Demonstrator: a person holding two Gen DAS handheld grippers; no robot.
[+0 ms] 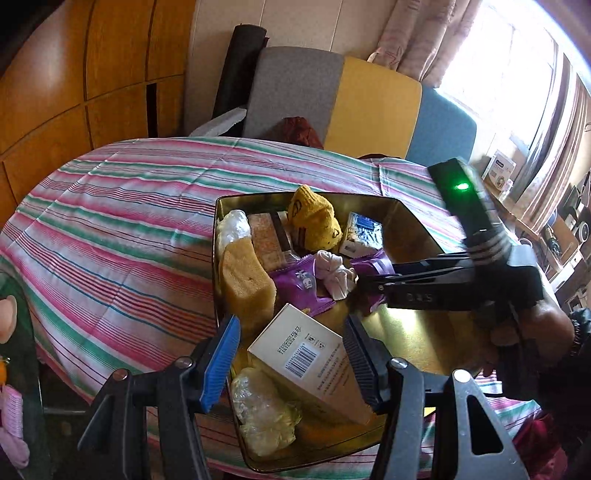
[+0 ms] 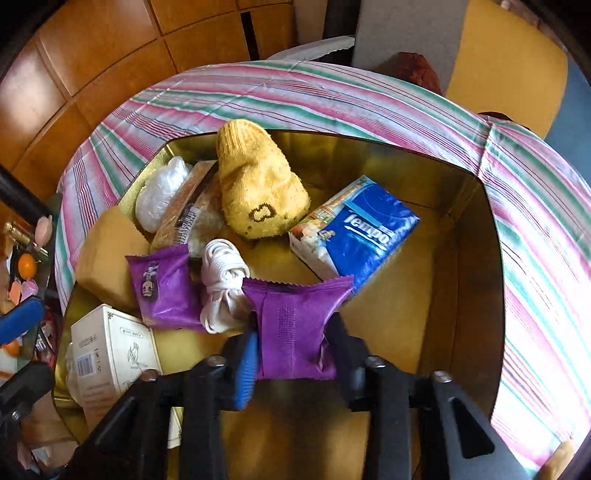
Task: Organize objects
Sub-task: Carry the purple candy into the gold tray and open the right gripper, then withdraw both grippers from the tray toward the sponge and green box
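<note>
I'm working in a lived-in home: a table under a striped cloth (image 1: 122, 206), wooden cabinet doors (image 1: 92, 74), a colour-block upholstered chair (image 1: 354, 107), floral curtains (image 1: 424, 33) at a bright window (image 1: 509, 77).

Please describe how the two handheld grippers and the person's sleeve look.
Each gripper is black plastic with silver screws, one ribbed blue pad and one ribbed black pad. The right gripper carries a camera with a green light. The sleeve is dark.
</note>
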